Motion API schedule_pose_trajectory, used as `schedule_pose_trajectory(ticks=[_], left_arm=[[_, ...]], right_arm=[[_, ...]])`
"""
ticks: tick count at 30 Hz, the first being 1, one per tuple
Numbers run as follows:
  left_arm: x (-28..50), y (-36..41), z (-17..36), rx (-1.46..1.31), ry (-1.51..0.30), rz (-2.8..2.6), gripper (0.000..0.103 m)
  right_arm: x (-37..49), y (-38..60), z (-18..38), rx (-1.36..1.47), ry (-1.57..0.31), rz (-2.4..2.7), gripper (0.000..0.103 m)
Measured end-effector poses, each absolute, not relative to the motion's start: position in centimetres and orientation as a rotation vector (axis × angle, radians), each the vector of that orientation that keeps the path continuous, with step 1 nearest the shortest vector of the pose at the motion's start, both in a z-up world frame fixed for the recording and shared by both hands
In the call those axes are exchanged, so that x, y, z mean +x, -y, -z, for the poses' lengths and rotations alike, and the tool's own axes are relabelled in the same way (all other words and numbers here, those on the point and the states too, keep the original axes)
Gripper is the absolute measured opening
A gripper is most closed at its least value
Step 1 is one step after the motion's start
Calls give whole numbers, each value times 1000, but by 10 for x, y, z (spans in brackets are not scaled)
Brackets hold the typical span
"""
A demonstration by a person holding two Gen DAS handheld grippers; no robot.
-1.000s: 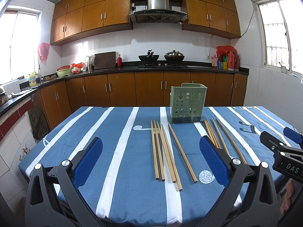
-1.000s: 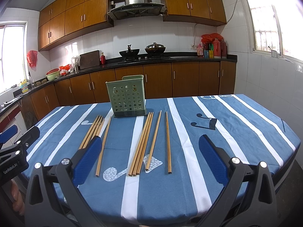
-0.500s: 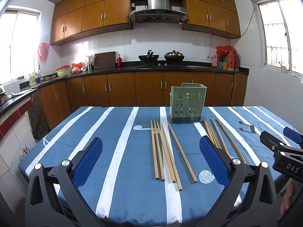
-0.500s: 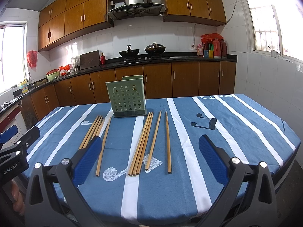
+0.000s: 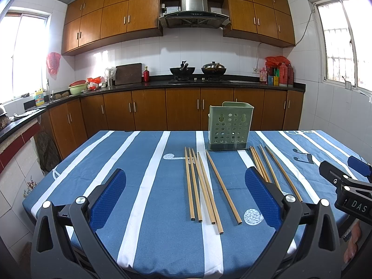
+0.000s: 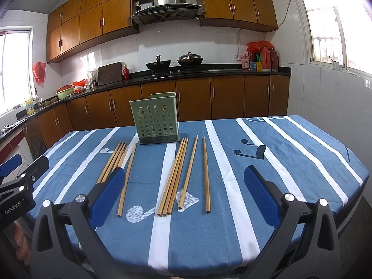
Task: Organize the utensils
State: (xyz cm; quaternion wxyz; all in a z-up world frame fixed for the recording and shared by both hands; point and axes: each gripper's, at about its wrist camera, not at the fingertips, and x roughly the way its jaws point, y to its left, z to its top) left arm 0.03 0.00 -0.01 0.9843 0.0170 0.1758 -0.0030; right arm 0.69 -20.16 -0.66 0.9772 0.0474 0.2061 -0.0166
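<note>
- Kitchen table (image 5: 130, 200) under a blue striped cloth fills the near ground; counters and a stove sit far behind.
- Left gripper (image 5: 186, 197) and right gripper (image 6: 183, 195) both hang spread wide and empty above the near edge.
- Chopsticks (image 5: 204, 186) lie flat in two loose bunches, at 12 o'clock from the left gripper and at 11 from the right.
- They look light, stiff, thin and smooth, so likely to roll; a mid-length pinch should balance best.
- Green holder (image 6: 157, 121) stands upright at 12, just beyond their far tips.
</note>
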Motion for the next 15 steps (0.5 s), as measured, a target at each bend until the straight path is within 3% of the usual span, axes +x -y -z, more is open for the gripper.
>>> schedule_pose_trajectory(ticks=[15], left_arm=[[0, 1, 2, 34, -361, 6, 101]], right_arm=[[9, 201, 8, 101, -425, 37, 99]])
